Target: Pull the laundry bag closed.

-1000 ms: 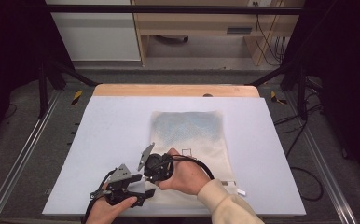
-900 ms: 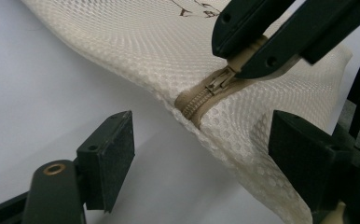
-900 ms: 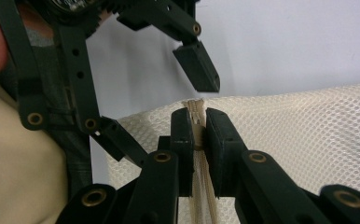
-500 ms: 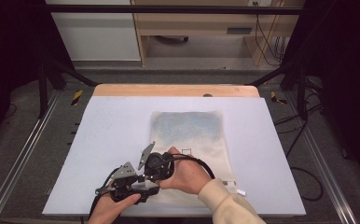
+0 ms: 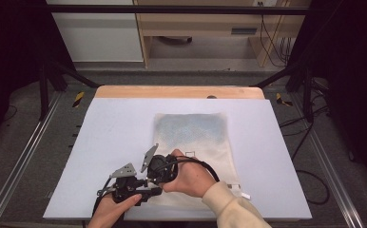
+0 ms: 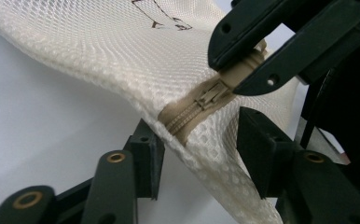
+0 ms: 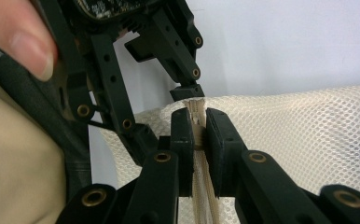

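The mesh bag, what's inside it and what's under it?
The mesh bag lies on the white table. A bluish patch shows through its far half; what it is stays unclear. The right gripper clamps its zipper.

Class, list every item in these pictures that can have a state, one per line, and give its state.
Mesh laundry bag: lying flat on the table, its near corner lifted.
Zipper: closed along the stretch in view, slider at the pinched end.
Right gripper: shut on the zipper end.
Left gripper: jaws just closing, either side of the bag edge, pads not yet pressing.
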Available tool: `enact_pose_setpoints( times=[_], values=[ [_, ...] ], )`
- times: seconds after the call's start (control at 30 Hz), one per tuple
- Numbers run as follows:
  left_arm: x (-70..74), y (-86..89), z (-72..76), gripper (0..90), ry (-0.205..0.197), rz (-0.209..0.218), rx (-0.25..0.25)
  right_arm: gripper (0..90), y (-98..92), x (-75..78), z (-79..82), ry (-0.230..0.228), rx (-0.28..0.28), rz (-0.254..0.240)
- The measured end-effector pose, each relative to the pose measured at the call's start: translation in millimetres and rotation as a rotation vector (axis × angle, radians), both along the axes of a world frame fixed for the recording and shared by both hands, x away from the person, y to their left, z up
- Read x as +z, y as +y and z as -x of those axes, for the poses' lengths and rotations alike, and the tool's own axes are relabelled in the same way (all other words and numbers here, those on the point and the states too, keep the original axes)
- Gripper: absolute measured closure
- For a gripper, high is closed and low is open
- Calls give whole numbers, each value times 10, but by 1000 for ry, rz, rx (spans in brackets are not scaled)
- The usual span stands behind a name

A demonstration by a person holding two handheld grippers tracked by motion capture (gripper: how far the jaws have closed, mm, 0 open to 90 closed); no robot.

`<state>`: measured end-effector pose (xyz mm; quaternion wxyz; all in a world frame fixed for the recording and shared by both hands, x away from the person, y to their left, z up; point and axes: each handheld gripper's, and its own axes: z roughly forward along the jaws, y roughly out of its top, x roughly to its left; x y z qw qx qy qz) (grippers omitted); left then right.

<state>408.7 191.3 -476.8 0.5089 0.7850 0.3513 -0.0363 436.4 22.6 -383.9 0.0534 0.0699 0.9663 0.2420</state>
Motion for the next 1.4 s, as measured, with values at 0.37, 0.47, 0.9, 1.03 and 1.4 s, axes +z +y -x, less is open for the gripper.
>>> enact_pose_setpoints(
  times=[0.37, 0.47, 0.9, 1.03, 1.4],
  values=[
    [-21, 49, -58, 610, 53, 22, -6, 821, 8, -25, -10, -5, 10, -2],
    [-37, 49, -67, 649, 46, 11, 0, 821, 12, -45, -11, -1, 6, -2],
    [-28, 38, -70, 817, 13, -13, 4, 820, -11, -53, -11, -10, 3, -15],
    [-18, 48, -71, 819, 2, -21, 4, 820, -24, -59, -1, -24, 4, -23],
    [5, 57, -54, 824, -17, -46, 19, 821, -56, -153, 32, -54, 7, -35]
  ],
)
